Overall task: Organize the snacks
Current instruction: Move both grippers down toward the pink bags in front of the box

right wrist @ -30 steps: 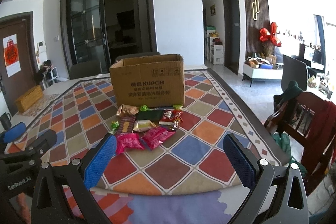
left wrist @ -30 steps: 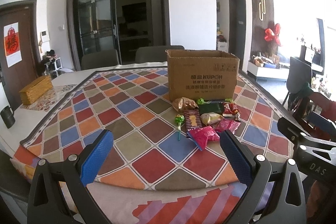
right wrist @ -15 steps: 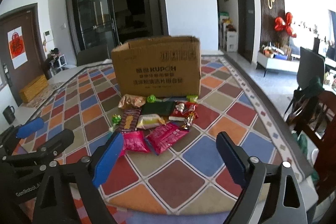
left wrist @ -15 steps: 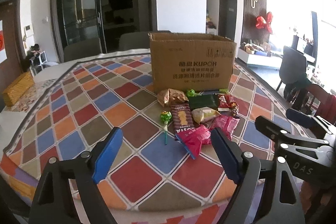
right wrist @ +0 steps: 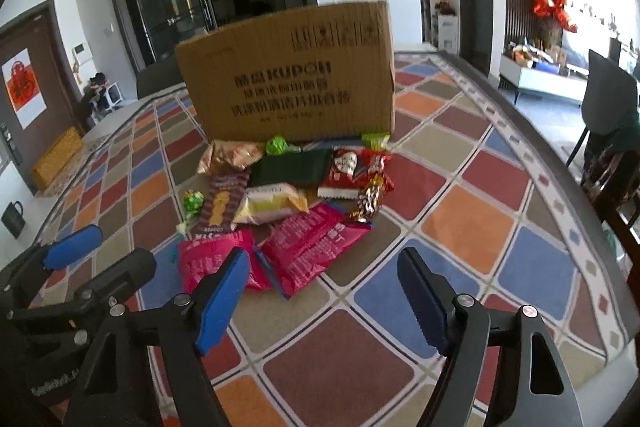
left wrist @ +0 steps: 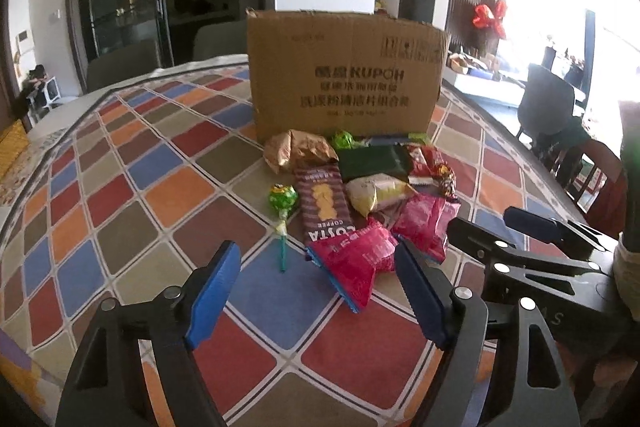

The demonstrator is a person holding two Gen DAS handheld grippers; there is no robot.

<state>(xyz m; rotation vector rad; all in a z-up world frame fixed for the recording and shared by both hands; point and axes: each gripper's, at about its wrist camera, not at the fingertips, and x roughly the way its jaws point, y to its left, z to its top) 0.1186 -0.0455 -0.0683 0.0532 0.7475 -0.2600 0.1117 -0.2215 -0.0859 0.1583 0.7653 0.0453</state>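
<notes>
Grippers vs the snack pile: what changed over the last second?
Both the left gripper and the right gripper came forward and down toward the snack pile, which now looms larger. Their jaws are closing, with nothing between them; nothing grasped or released. The snacks, cardboard box and checkered tablecloth stayed put.
</notes>
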